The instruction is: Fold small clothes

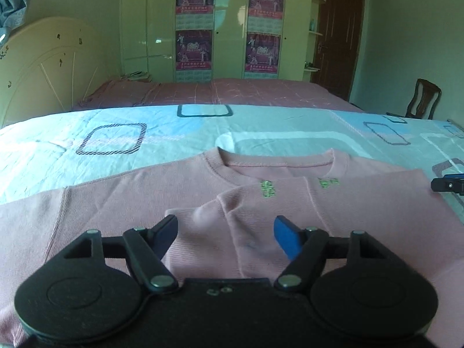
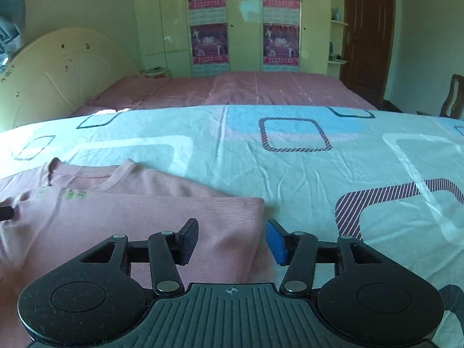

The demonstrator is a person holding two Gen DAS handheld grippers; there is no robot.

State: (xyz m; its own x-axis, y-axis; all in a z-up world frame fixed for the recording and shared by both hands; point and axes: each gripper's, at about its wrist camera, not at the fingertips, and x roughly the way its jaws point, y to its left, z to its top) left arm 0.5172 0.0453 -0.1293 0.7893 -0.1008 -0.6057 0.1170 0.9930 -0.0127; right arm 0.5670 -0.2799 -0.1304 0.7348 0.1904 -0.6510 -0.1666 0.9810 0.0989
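Observation:
A small pink sweatshirt (image 1: 261, 200) lies flat on the bed, neckline away from me, green embroidery on its chest. Its right side is folded over onto the front, which leaves a straight edge at the right (image 2: 255, 226). My left gripper (image 1: 225, 222) hovers open just above the middle of the garment, with only loose cloth below the blue pads. My right gripper (image 2: 232, 226) is open too, straddling the folded right edge without pressing on it. In the left wrist view, a tip of the right gripper (image 1: 448, 184) shows at the far right.
A light blue sheet (image 2: 304, 174) with square patterns covers the bed, bare to the right of the garment. Behind it stand a second bed with a pink cover (image 1: 232, 92), a cream headboard (image 1: 43, 66), a wardrobe with posters (image 1: 197, 26), a brown door (image 1: 339, 34) and a wooden chair (image 1: 423, 98).

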